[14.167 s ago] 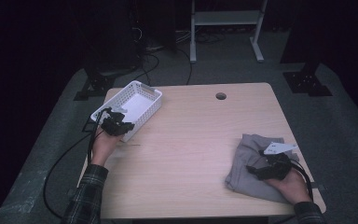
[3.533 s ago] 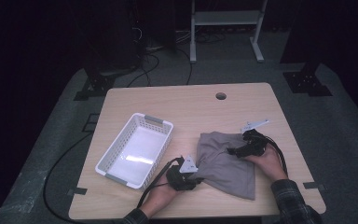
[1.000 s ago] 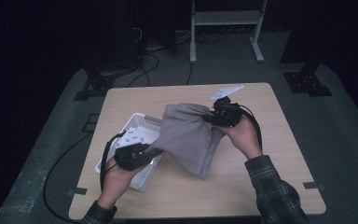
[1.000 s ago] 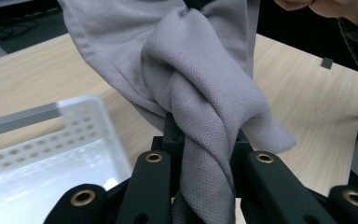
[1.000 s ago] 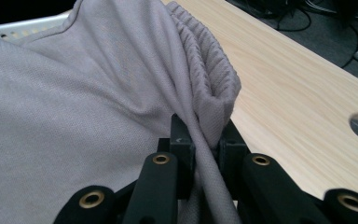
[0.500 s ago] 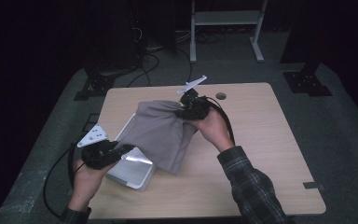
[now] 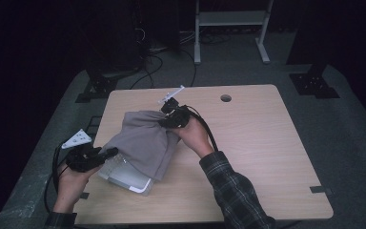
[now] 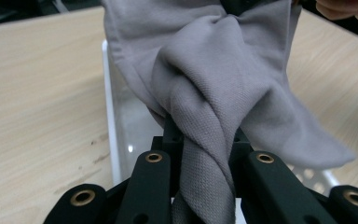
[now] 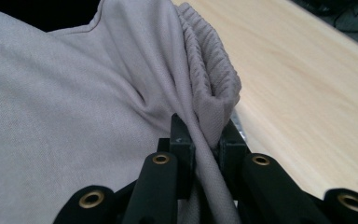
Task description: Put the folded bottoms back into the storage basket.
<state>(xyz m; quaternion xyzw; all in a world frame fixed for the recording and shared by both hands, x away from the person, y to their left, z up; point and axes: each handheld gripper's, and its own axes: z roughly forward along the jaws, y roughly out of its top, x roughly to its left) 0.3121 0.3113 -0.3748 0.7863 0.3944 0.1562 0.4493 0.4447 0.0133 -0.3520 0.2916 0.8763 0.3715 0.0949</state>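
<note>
A grey cloth garment [image 7: 145, 140] hangs stretched between both grippers above the white plastic basket [image 7: 124, 175], covering most of it. My left gripper [image 7: 108, 152] is shut on the cloth's near left corner; in the left gripper view a twisted fold of the grey cloth [image 8: 205, 107] runs down between the jaws, with the basket's white wall [image 8: 112, 135] beneath. My right gripper [image 7: 164, 119] is shut on the far edge; in the right gripper view the ribbed hem of the cloth [image 9: 209, 84] is pinched between the jaws.
The wooden table [image 7: 267, 148] stretches bare to the right, with a round cable hole [image 7: 226, 98] near its far edge. Cables [image 7: 52, 176] trail off the left side. A metal stand [image 7: 228, 28] rises behind the table.
Both grippers have carried the cloth further left, so it now hangs over the basket. The left hand has drawn back toward the table's left edge.
</note>
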